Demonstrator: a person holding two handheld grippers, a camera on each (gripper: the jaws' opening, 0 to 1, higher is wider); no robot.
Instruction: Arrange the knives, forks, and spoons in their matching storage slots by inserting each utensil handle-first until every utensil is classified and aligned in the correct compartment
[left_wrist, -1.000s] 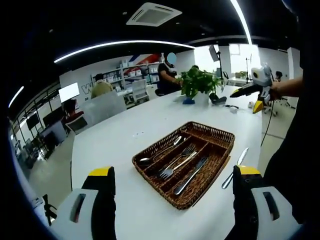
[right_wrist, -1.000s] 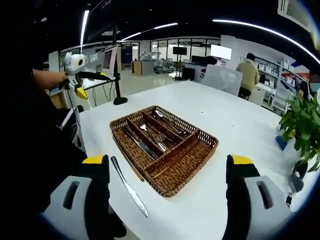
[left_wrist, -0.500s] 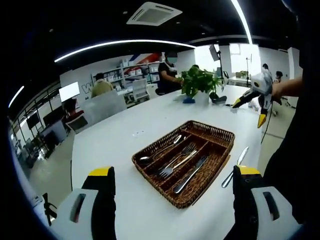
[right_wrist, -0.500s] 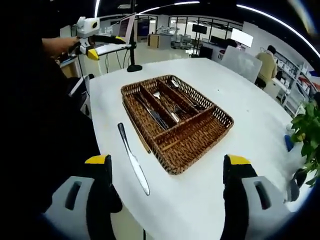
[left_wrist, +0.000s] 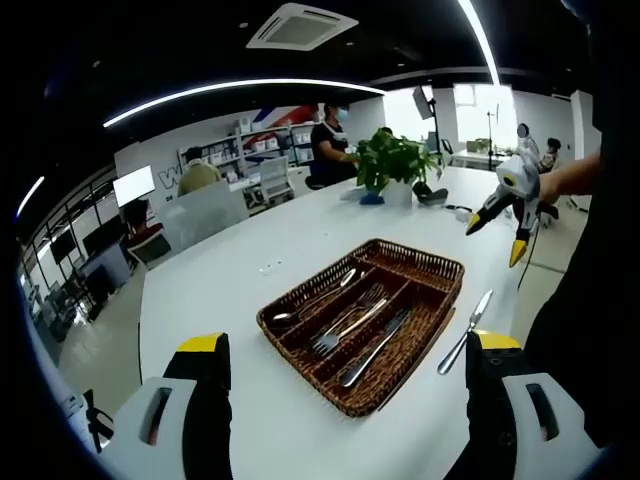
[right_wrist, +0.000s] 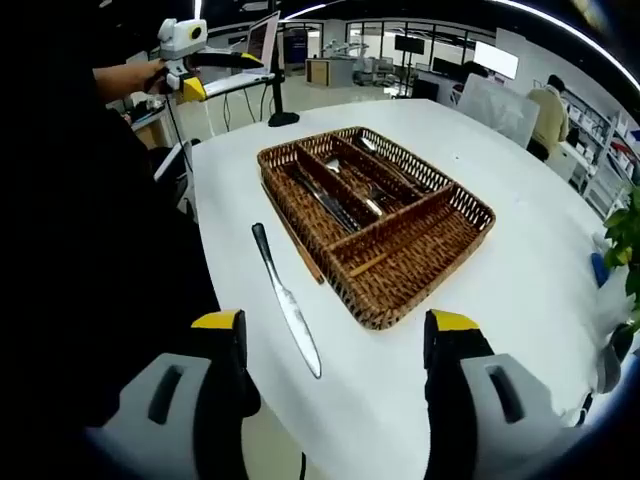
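One knife (right_wrist: 287, 301) lies flat on the white table (right_wrist: 520, 270), just beside the near-left side of the woven tray (right_wrist: 378, 216), not in it. The tray already holds a spoon (left_wrist: 315, 301), a fork (left_wrist: 350, 327) and another knife (left_wrist: 376, 349) in its long slots.

The right tool (right_wrist: 333, 340) hangs above the loose knife with its jaws spread wide and nothing in them. The left tool (left_wrist: 346, 358) is held off to the side, also spread and empty.

I think the next job is to pick up the loose knife. It is thin, shiny and flat on the table, so the jaws may slip off it. It also lies close to the table edge, so a push could knock it to the floor.
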